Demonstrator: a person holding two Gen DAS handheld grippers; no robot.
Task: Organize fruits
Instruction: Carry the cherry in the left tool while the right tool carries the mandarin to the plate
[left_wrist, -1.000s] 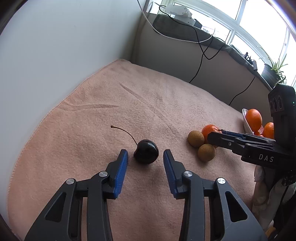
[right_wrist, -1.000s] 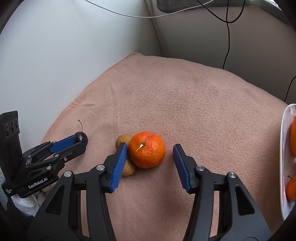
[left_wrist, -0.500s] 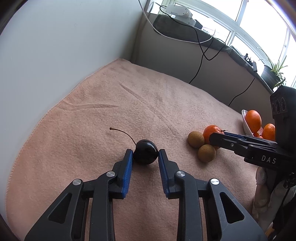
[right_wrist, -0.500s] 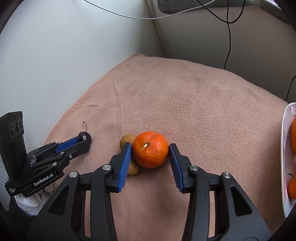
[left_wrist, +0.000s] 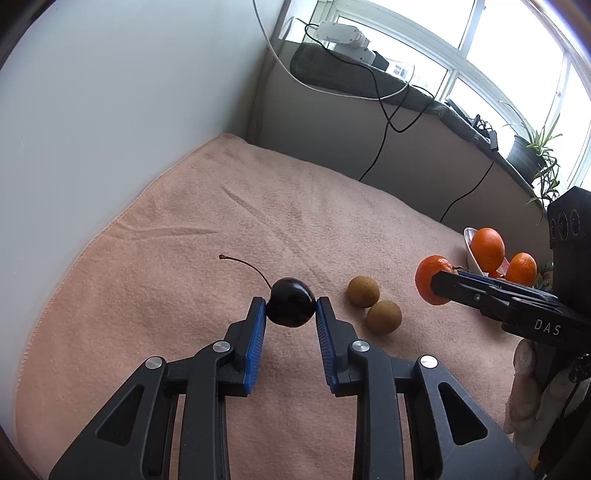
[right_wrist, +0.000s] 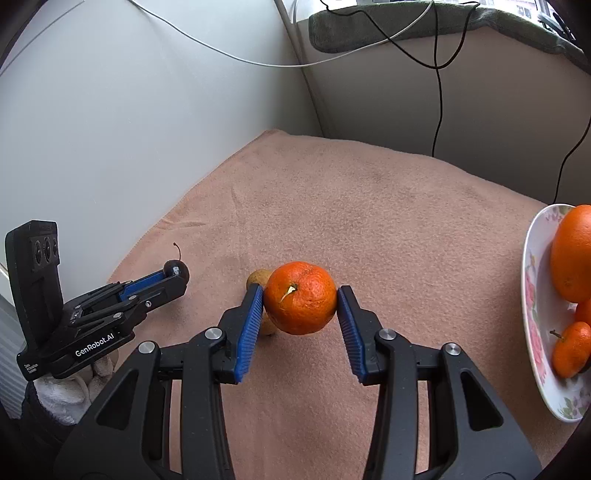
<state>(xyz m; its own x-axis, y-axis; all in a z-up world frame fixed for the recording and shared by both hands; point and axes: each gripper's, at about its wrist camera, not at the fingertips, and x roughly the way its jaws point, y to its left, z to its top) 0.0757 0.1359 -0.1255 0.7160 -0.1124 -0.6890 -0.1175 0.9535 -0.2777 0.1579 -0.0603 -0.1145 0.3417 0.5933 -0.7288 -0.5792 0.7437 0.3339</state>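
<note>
In the left wrist view, the left gripper (left_wrist: 290, 314) comes up from the bottom of the frame and is closed on a dark cherry (left_wrist: 291, 302). The cherry sits between the two blue pads, at the centre of the frame, and its thin stem curves up to the left. Whether it touches the pink towel (left_wrist: 184, 288) I cannot tell. Just right of the tongs, two small brown fruits (left_wrist: 373, 303) lie on the towel, touching each other.

In the right wrist view, the right gripper (right_wrist: 300, 306) grips a mandarin (right_wrist: 300, 297) between its pads, at the centre of the frame. The mandarin hides part of one brown fruit behind the left pad. At the right edge, a flowered plate (right_wrist: 532, 314) holds more oranges (right_wrist: 572, 254). The plate is well apart from the held mandarin.
</note>
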